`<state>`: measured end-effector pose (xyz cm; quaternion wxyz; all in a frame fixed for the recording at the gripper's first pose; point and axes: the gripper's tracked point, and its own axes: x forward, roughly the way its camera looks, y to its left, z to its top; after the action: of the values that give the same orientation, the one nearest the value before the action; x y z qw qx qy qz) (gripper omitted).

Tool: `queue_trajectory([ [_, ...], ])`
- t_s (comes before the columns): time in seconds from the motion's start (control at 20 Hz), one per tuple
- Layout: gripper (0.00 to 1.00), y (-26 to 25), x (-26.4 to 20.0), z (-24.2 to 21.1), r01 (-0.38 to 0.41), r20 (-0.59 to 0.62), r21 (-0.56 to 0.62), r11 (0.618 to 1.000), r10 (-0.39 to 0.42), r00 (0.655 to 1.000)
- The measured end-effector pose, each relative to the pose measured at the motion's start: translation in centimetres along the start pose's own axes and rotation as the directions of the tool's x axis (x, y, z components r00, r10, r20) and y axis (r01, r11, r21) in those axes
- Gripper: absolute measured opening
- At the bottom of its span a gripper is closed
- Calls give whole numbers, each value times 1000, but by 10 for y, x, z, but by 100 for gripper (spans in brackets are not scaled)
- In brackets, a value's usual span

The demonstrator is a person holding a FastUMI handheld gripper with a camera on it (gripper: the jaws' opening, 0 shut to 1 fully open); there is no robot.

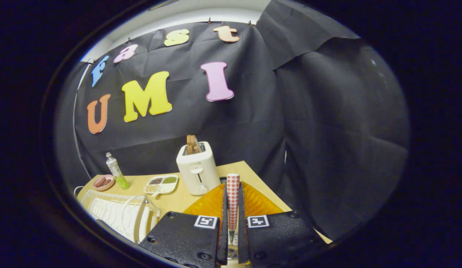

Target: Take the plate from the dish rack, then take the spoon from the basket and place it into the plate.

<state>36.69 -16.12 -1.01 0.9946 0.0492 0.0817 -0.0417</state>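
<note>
A spoon with a red-and-white checked handle stands upright between my fingers, its handle end rising past the fingertips. My gripper is shut on that handle. Low between the fingers a bit of shiny metal shows, probably the spoon's lower part. An orange ribbed plate lies on the wooden table right under and just ahead of the fingers, spreading out on both sides of them. The white wire dish rack stands to the left of the fingers.
A white toaster with bread in its slots stands just beyond the plate. Farther left lie a divided snack tray, a green-and-white tube and a pink bowl of sausages. The black cloth wall closes the back and right.
</note>
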Motion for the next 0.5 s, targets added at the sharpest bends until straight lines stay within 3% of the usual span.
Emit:
queue_trajectory([
  [0.5, 16, 66, -144, 131, -74, 205, -68, 995, 86, 975],
])
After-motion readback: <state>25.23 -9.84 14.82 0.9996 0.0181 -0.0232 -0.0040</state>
